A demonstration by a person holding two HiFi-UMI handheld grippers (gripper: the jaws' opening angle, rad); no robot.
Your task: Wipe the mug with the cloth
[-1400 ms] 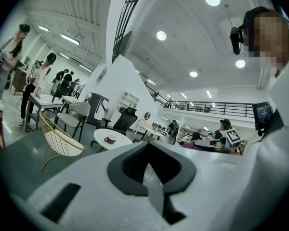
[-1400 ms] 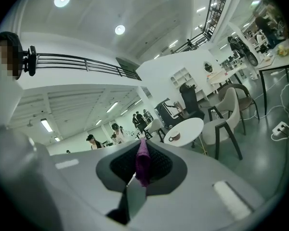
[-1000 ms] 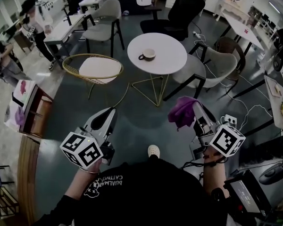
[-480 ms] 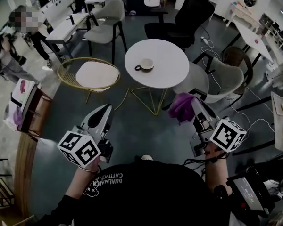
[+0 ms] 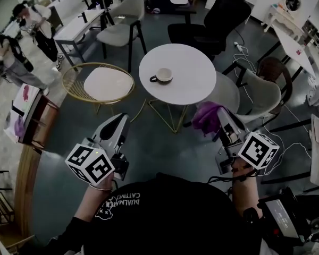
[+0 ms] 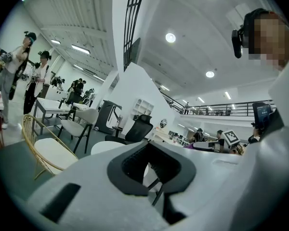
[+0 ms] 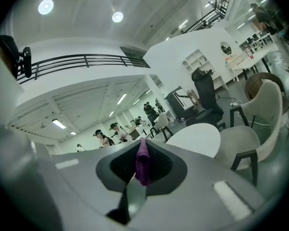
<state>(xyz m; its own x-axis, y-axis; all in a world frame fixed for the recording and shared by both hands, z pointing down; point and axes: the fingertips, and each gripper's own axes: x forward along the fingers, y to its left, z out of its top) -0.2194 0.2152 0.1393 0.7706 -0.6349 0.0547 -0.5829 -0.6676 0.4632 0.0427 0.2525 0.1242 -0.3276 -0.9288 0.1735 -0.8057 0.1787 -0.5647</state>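
Table (image 5: 191, 62) — round, white, ahead of both grippers | left gripper (image 5: 119, 122): jaws closed on nothing | right gripper (image 5: 219, 116): clamped on bunched purple cloth (image 5: 204, 119) | mug (image 5: 164, 75): upright on table, mouth up, handle toward view's left — the left gripper's side; well apart, roughly midway between both tips

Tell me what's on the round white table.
Only a mug, handle toward the picture's left, stands on the table. Its top covers what is right beneath it; only gold wire legs show.
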